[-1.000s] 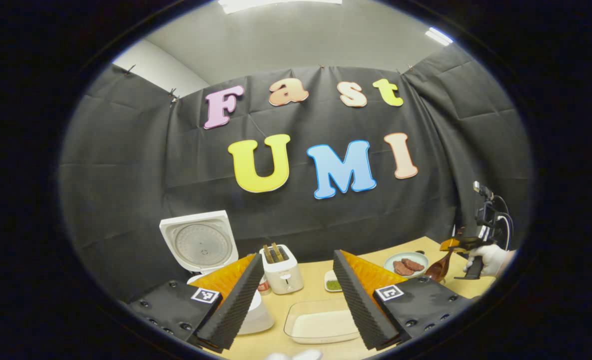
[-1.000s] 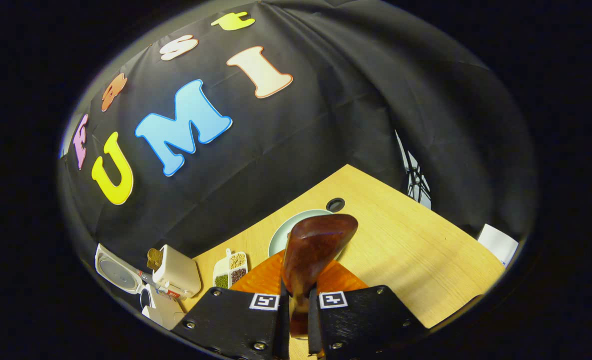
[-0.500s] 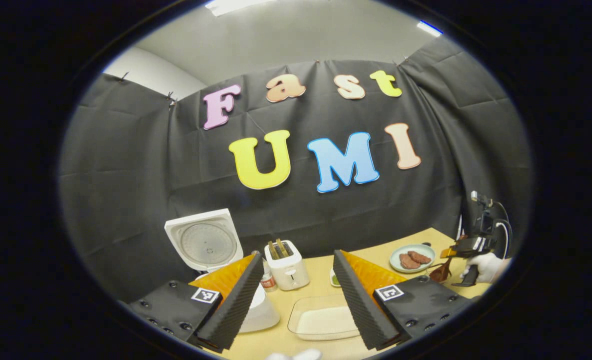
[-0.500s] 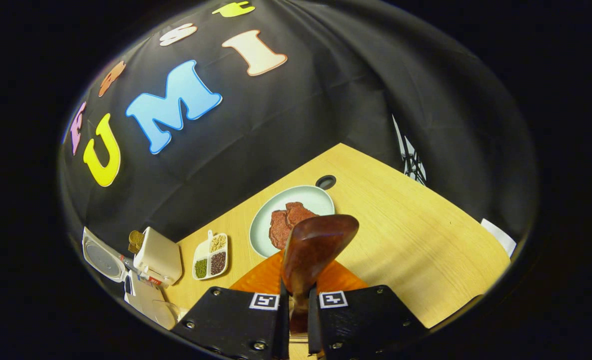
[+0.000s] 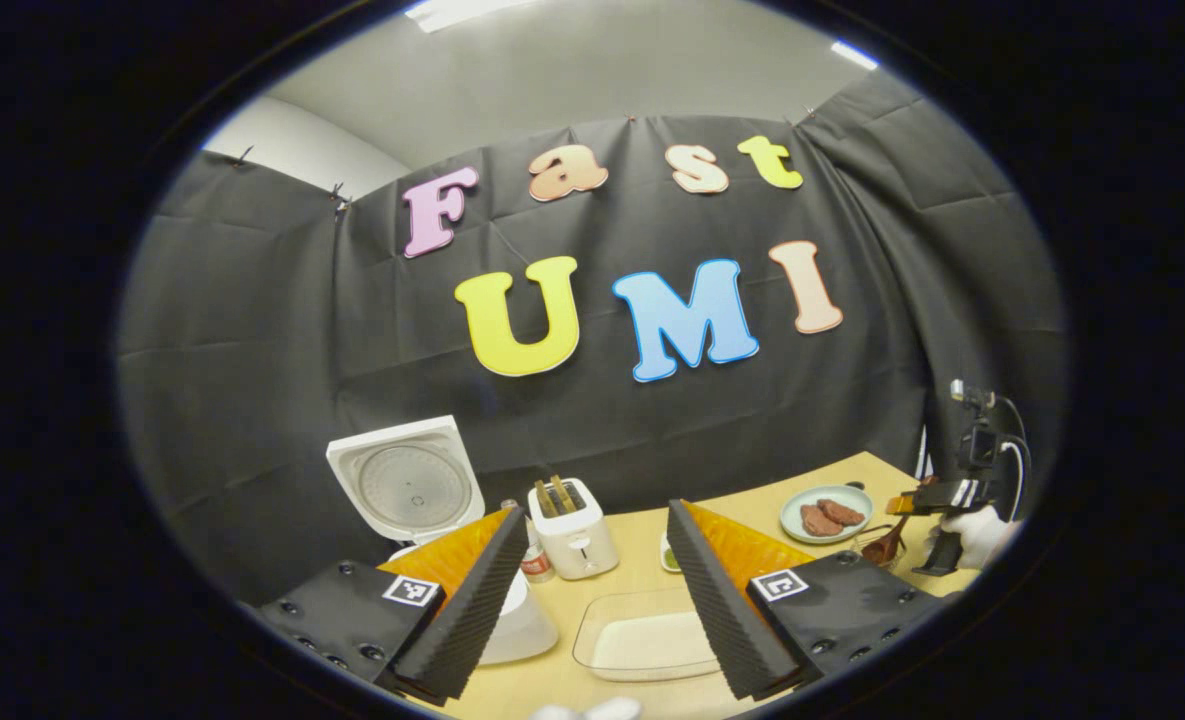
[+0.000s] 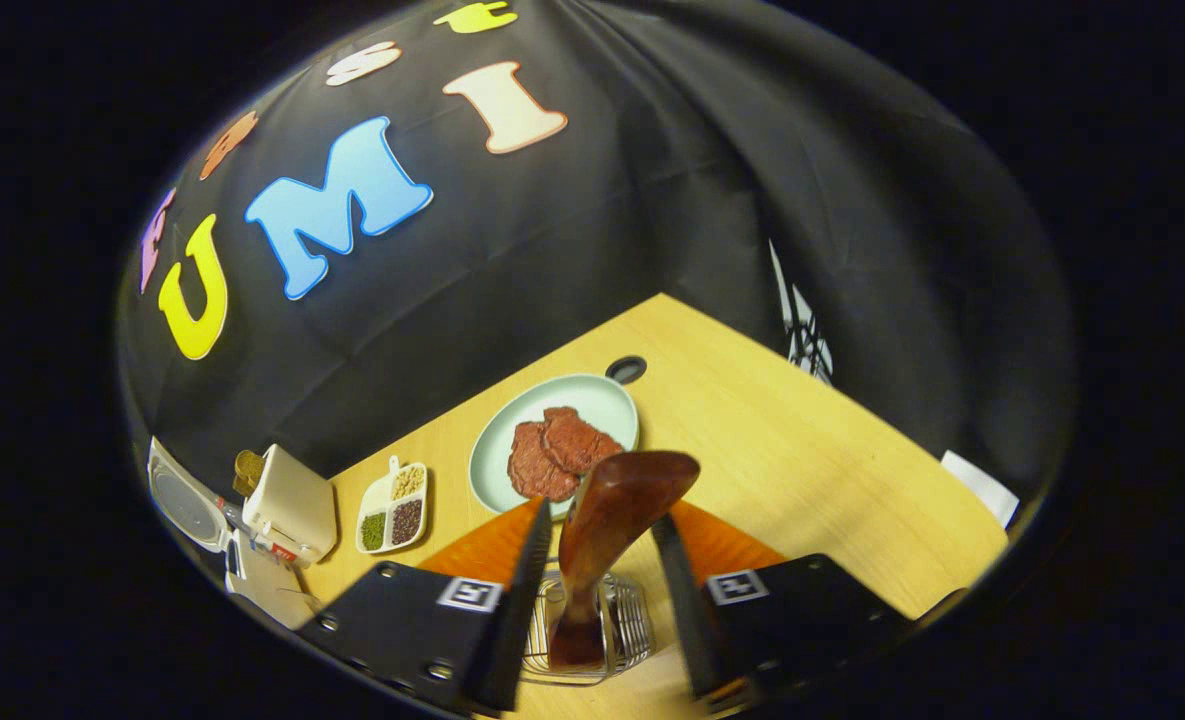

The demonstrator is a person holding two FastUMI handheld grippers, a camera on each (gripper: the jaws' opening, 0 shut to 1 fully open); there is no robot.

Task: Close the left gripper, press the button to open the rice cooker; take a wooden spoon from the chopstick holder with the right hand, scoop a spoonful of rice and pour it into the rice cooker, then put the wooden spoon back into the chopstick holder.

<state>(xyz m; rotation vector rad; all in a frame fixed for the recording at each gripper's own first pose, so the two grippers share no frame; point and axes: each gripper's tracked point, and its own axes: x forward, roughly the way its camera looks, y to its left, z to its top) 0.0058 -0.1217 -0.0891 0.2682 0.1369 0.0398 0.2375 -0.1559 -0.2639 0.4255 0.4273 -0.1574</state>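
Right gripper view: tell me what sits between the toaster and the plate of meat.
A small divided dish of beans and grains sits between the toaster and the plate, on the table.

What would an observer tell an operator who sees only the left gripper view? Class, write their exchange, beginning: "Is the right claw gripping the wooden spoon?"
Observer: No. In the right gripper view the right claw is open, and neither finger presses on the wooden spoon.
Operator: Where is the spoon?
Observer: It stands handle down in the wire chopstick holder, with its bowl up.
Operator: What is the small dish beside the toaster?
Observer: A divided dish with four compartments of different grains.
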